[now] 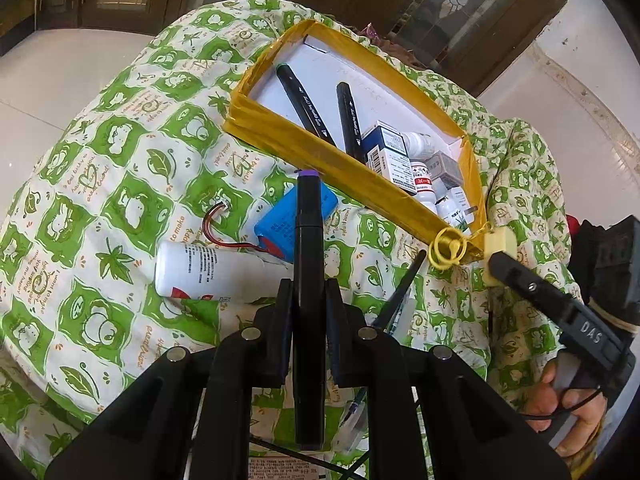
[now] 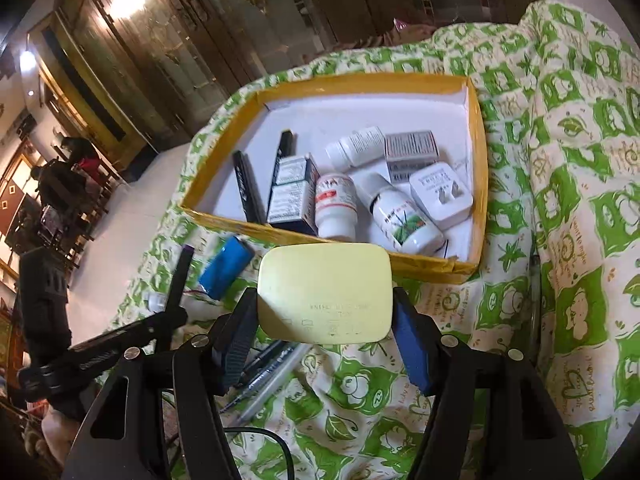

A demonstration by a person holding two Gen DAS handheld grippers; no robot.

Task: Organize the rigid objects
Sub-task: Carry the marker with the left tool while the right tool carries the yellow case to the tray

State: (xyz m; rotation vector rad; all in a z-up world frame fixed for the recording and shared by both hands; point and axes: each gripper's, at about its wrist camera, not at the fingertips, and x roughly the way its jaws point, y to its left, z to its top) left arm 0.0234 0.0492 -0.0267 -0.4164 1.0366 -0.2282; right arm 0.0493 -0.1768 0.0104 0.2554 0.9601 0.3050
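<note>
The left hand-held gripper point(image 1: 308, 320) is clamped narrow on a black marker with a purple cap point(image 1: 307, 280), held lengthwise along its fingers and hanging over the green-and-white patterned cloth point(image 1: 100, 184), just near of the yellow-taped box point(image 1: 320, 148); the right hand-held gripper point(image 2: 324, 344) grips a pale yellow rounded case point(image 2: 324, 292) by its two side edges, above the cloth and just near of the box's near wall.

The box already carries two black markers point(image 1: 312, 108) on its left side and a crowd of bottles, cartons and a white plug adapter point(image 2: 440, 196) on its right; a blue battery pack point(image 1: 292, 220) with loose wires and a white bottle point(image 1: 200, 276) lie outside on the cloth, with pens point(image 2: 268, 368) nearer still.

Risks, as I judge them: the case is wide and smooth, and the pads catch only its lower part, so it could pivot or slip out if tilted over the wall; the free floor on the right of the box is scarce, so a drop there may land on a bottle and roll things about; the marker sticks far past the fingertips and could catch the near wall and twist in the grip; both grippers are close together at the same near edge, so they may knock each other; the cloth is soft and rumpled, so a nudged box may shift.
</note>
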